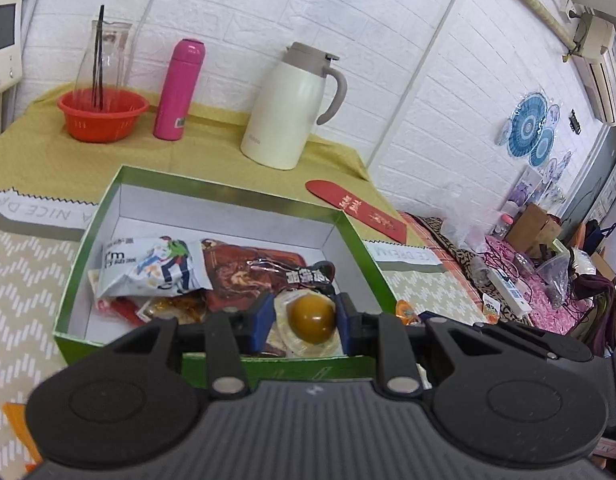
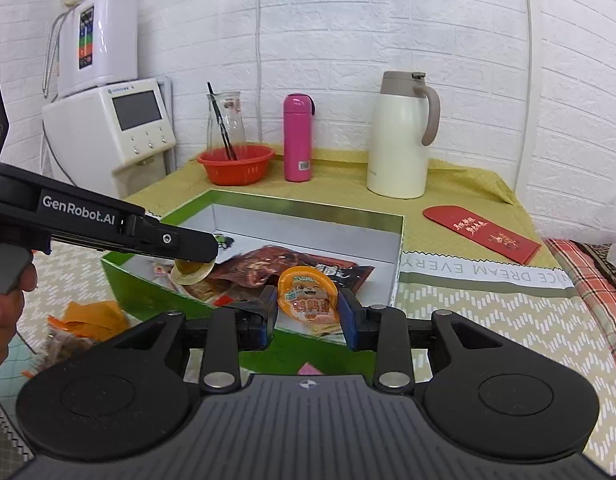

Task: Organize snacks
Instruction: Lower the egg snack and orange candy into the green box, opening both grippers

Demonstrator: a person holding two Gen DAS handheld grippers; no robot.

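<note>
A green box point(image 1: 223, 190) with a white inside sits on the table and holds several snack packs, among them a white pouch point(image 1: 151, 268) and a dark red meat pack point(image 1: 247, 276). My left gripper point(image 1: 305, 320) is shut on a clear pack with a brown egg point(image 1: 310, 318), just above the box's near side. In the right wrist view the box point(image 2: 308, 206) is ahead. My right gripper point(image 2: 308, 306) is shut on an orange round snack pack point(image 2: 308, 296) over the box's near wall. The left gripper point(image 2: 195, 270) with the egg pack point(image 2: 189, 272) reaches in from the left.
A red basket point(image 2: 235, 164), a glass carafe point(image 2: 223, 120), a pink bottle point(image 2: 297, 138) and a cream thermos jug point(image 2: 402, 136) stand at the back of the table. A red envelope point(image 2: 482, 232) lies at the right. Loose orange snack packs point(image 2: 87, 320) lie left of the box.
</note>
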